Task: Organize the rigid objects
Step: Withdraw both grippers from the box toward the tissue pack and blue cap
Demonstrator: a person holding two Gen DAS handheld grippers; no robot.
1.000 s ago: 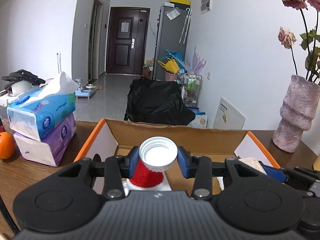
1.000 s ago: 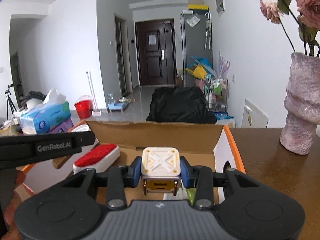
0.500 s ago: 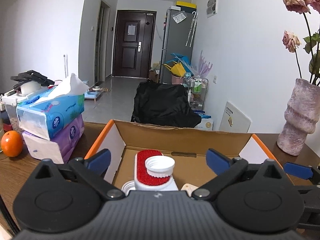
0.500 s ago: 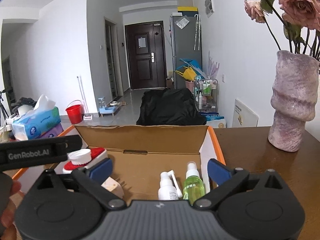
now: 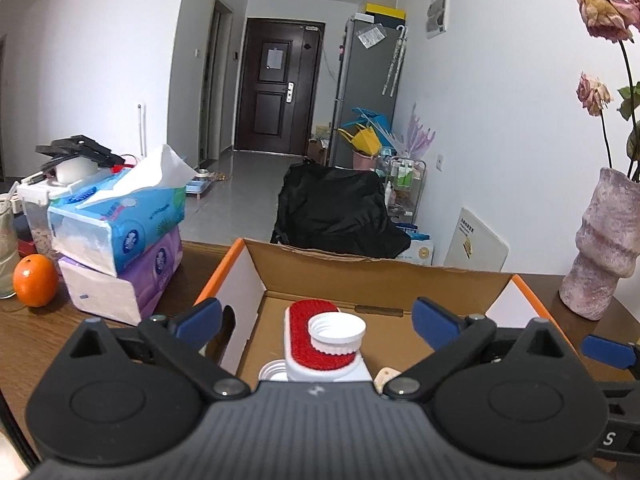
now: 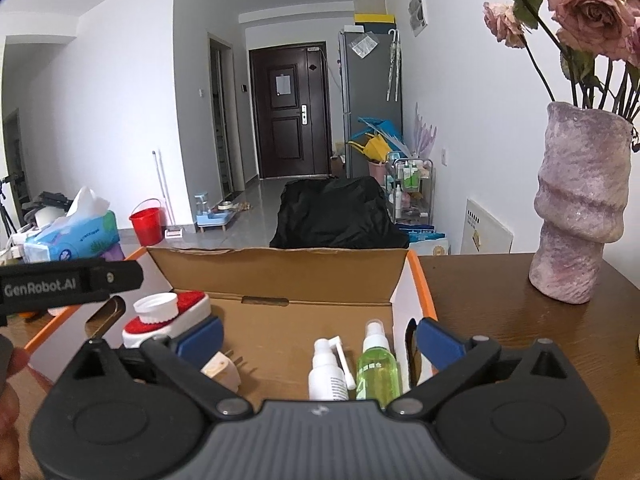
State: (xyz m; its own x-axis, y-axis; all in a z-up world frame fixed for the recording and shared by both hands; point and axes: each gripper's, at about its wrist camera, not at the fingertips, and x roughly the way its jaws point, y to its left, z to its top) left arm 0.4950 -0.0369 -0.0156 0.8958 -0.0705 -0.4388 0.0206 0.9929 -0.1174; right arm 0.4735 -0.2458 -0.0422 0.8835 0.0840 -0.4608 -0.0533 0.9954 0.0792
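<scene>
An open cardboard box (image 5: 360,276) with orange edges stands on the wooden table; it also shows in the right wrist view (image 6: 280,264). Inside it a white bottle cap (image 5: 337,333) rests on a white brush with red bristles (image 5: 320,354); both show in the right wrist view, cap (image 6: 156,307) and brush (image 6: 188,312). A white spray bottle (image 6: 329,372), a green spray bottle (image 6: 378,364) and a cream plug-like block (image 6: 222,372) lie in the box. My left gripper (image 5: 316,320) is open and empty above the box. My right gripper (image 6: 318,334) is open and empty above the box.
Two stacked tissue packs (image 5: 120,236) and an orange (image 5: 34,280) sit left of the box. A pink vase with dried roses (image 6: 580,216) stands on the table to the right. The left gripper's body (image 6: 68,282) shows at the left of the right wrist view.
Both grippers opened. The left let go of the white cap, which now rests on the red brush. The right let go of the cream-and-yellow block. Both have drawn back slightly.
</scene>
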